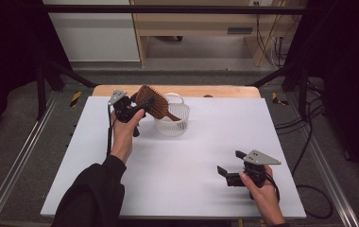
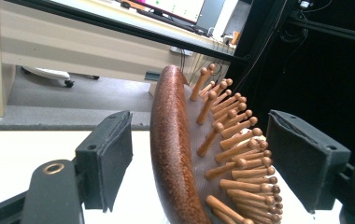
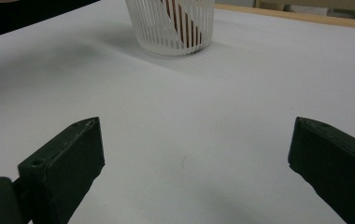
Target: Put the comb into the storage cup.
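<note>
A wooden paddle hairbrush (image 1: 151, 101) stands with its handle down in a small white slatted basket (image 1: 173, 124) at the back of the white table top (image 1: 192, 156). Its head leans out to the left, between the jaws of my left gripper (image 1: 141, 106). In the left gripper view the brush (image 2: 175, 154) stands between the pads with a clear gap at its smooth back, and the left gripper (image 2: 201, 121) is open. My right gripper (image 1: 229, 161) rests near the front right, open and holding nothing. In the right gripper view that gripper (image 3: 196, 126) faces the basket (image 3: 175, 28).
A wooden strip (image 1: 225, 91) runs along the table's far edge. Black frame bars (image 1: 168, 8) and slanted struts stand behind and at both sides. A cable (image 1: 305, 189) trails off the right edge.
</note>
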Demonstrator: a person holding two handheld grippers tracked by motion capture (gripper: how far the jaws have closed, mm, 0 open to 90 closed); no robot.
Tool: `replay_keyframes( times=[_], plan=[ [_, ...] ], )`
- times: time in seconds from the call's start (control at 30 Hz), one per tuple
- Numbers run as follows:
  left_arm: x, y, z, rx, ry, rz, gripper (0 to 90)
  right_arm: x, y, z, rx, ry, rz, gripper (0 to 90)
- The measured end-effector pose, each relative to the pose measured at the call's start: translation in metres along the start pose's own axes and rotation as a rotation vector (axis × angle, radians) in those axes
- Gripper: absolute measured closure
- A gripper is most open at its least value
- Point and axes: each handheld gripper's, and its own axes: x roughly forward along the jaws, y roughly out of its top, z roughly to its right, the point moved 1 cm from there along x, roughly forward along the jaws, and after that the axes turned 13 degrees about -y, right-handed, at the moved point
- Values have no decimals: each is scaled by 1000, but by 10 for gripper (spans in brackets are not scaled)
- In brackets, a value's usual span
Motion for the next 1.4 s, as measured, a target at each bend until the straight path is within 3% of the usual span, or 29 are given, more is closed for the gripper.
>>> replay_keyframes(
  times=[0.5, 1.17, 1.4],
  plan=[
    [0, 0, 3, 21, 20, 5, 77, 0, 0, 0, -2, 0, 1, 39],
    [0, 0, 8, 61, 20, -7, 59, 1, 0, 0, -1, 0, 0, 39],
    [1, -1, 9, 77, 40, -16, 35, 1, 0, 0, -1, 1, 0, 39]
  ],
)
